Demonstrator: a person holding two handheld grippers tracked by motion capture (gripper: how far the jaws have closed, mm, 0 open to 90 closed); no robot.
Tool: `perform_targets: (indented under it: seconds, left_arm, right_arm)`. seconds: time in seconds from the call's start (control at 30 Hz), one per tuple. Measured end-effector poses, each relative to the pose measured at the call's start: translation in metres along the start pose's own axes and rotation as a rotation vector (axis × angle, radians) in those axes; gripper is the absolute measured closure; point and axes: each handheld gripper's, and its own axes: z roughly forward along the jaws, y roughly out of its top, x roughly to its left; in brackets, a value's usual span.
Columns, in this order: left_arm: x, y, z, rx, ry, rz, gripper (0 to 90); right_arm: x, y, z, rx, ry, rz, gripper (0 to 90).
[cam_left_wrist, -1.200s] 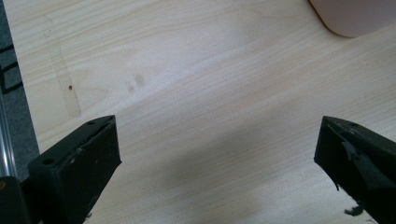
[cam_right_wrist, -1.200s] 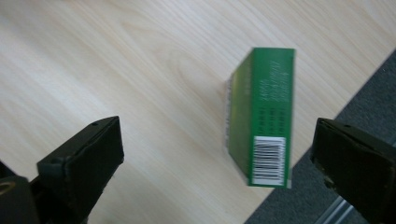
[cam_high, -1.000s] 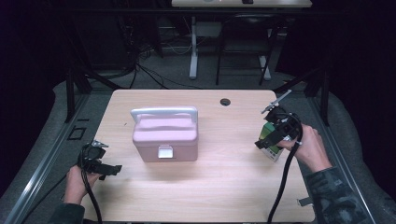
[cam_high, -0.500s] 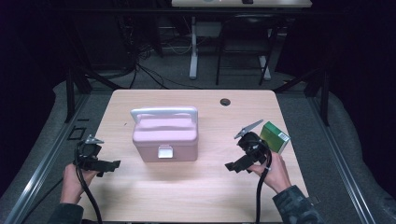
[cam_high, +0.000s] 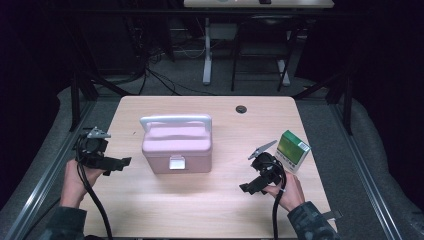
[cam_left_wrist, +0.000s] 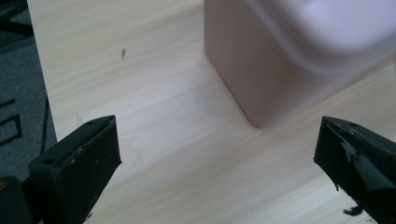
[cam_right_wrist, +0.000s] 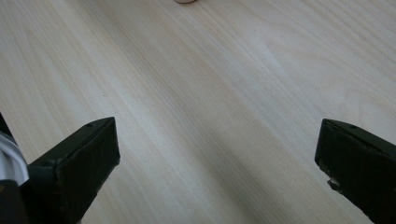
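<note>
- Green carton (cam_high: 293, 150) is now sitting on the wooden surface (cam_high: 210, 205) by itself, near the right edge. A second ago it was up in the right hand-held gripper (cam_high: 252, 186), so that was a set-down and let-go.
- That right hand-held gripper has since swung off the carton and pulled in toward the person's side. In the high view it's just beside the carton, on the side facing the middle of the surface, jaws pointing roughly at the pink box (cam_high: 176, 147).
- In the right gripper view its jaws stand wide apart with nothing between them, just bare wood grain and a sliver of pink at the top edge.
- Left hand-held gripper (cam_high: 119, 163) has barely moved. It hangs near the left edge, aimed at the pink box's left end, not touching it. Its jaws are spread wide too, nothing held; the left gripper view has the pink box (cam_left_wrist: 280, 60) corner close ahead.
- Pink box is mid-surface, lid down, white handle (cam_high: 175, 120) standing up, white latch (cam_high: 176, 162) on the near face.
- My read: carton is parked close by, and both hands look lined up on the box next. Probably popping the latch so the carton can go in, but that's a guess.
</note>
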Motion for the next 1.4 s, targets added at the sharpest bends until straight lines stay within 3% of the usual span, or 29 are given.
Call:
perform_targets:
  seconds: [0.2, 0.4, 0.7, 0.73, 0.9, 1.0, 1.4]
  left_arm:
    - [-0.008, 0.031, 0.000, 0.004, -0.023, 0.054, 0.1]
    - [-0.009, 0.055, 0.013, 0.018, -0.051, 0.068, 0.1]
    - [-0.017, 0.089, 0.026, 0.052, -0.016, 0.112, 1.4]
    - [-0.018, 0.092, 0.027, 0.051, -0.018, 0.117, 8.3]
    - [-0.023, 0.102, 0.030, 0.042, -0.017, 0.131, 18.2]
    - [-0.026, 0.106, 0.030, 0.046, -0.013, 0.146, 31.6]
    - [-0.036, 0.116, 0.032, 0.061, 0.031, 0.202, 60.1]
  right_arm:
    - [-0.008, -0.001, 0.005, 0.014, 0.017, 0.021, 0.0]
    - [-0.015, -0.005, 0.005, 0.003, 0.029, 0.053, 0.0]
    - [-0.017, -0.006, 0.007, 0.014, 0.030, 0.064, 0.0]
    - [-0.017, -0.006, 0.007, 0.022, 0.031, 0.066, 0.0]
    - [-0.017, -0.006, 0.007, 0.017, 0.030, 0.065, 0.0]
    - [-0.017, -0.006, 0.007, 0.020, 0.032, 0.068, 0.0]
    - [-0.018, -0.006, 0.007, 0.027, 0.030, 0.073, 0.3]
